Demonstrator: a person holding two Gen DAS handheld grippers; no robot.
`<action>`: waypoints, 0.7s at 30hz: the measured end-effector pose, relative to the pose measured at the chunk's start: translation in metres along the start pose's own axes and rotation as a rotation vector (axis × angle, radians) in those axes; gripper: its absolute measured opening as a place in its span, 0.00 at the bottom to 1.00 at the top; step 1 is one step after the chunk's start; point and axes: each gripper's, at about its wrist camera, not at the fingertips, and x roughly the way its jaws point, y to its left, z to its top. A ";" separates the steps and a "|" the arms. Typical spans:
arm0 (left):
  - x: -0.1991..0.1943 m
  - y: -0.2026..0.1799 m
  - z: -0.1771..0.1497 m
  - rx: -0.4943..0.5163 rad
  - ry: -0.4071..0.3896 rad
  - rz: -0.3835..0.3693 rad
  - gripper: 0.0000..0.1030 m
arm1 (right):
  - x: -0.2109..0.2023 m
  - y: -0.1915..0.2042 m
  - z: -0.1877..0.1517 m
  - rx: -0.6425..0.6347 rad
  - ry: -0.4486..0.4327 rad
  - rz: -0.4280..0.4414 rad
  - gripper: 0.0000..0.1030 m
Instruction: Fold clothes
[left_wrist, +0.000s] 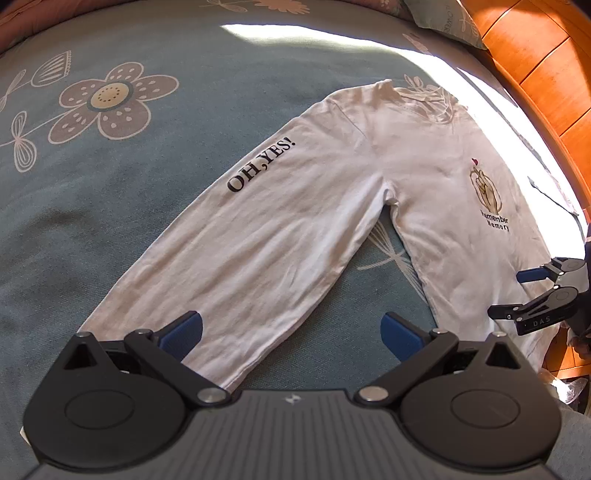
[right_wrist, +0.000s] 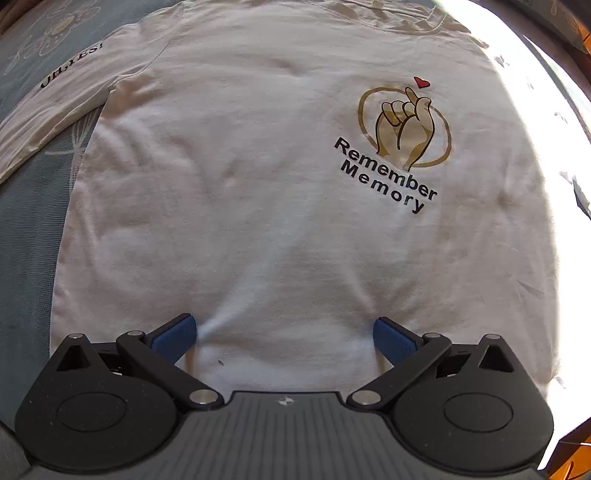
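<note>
The left gripper (left_wrist: 291, 332) has its jaws spread wide, holding nothing, poised over the cuff end of the sleeve (left_wrist: 236, 236) printed "OH,YES!", near the bed's near edge. The right gripper (right_wrist: 284, 338) is likewise wide apart and empty, its blue pads (right_wrist: 173, 338) just above the hem of the white long-sleeved shirt (right_wrist: 266, 206); whether they touch the cloth I cannot tell. The shirt lies flat, front up, on the blue flowered bedspread (left_wrist: 92, 206), its collar toward the sunlit far side by the wooden headboard (left_wrist: 546, 74).
</note>
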 end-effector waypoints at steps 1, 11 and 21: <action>0.000 -0.003 0.001 0.003 0.001 0.002 0.99 | 0.000 0.000 0.000 -0.003 -0.001 0.001 1.00; 0.004 -0.056 0.023 0.001 -0.037 0.041 0.99 | -0.009 -0.009 0.013 -0.116 0.000 0.058 1.00; 0.051 -0.220 0.045 0.191 -0.161 0.095 0.99 | -0.006 -0.114 0.028 -0.488 -0.240 0.068 1.00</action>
